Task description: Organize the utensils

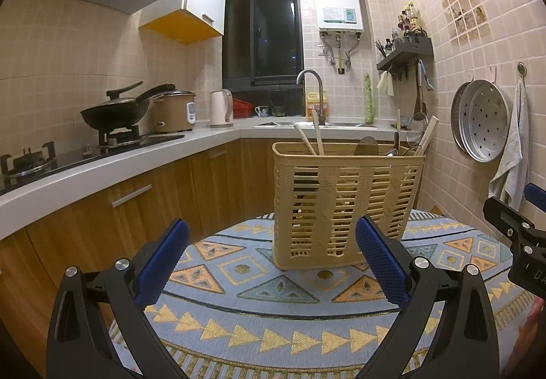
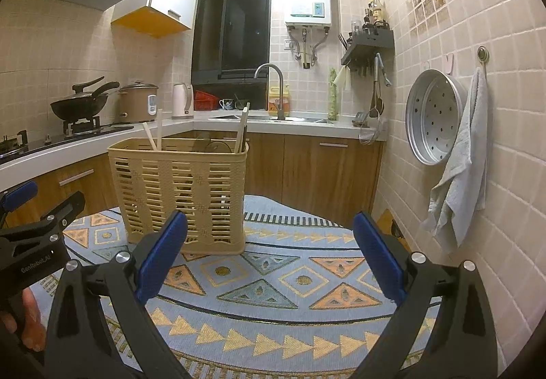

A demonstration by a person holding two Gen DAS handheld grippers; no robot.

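Jaws of left gripper (image 1: 271, 263) and right gripper (image 2: 269, 254) both spread wide, empty. Beige slatted plastic utensil basket (image 1: 344, 205) stands upright on the patterned blue tabletop (image 2: 290, 293), holding pale chopsticks (image 1: 315, 138) and dark utensils. Judgement: approach from above, pinch one handle near its top, lift straight.

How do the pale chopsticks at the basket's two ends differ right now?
The left-end chopsticks stand in the basket as a pair, leaning left or near upright; the right-end chopsticks lean right, toward the tiled wall. The left pair has a compartment end to itself; the right ones share theirs with dark utensils. Both are pale and stick out above the rim.
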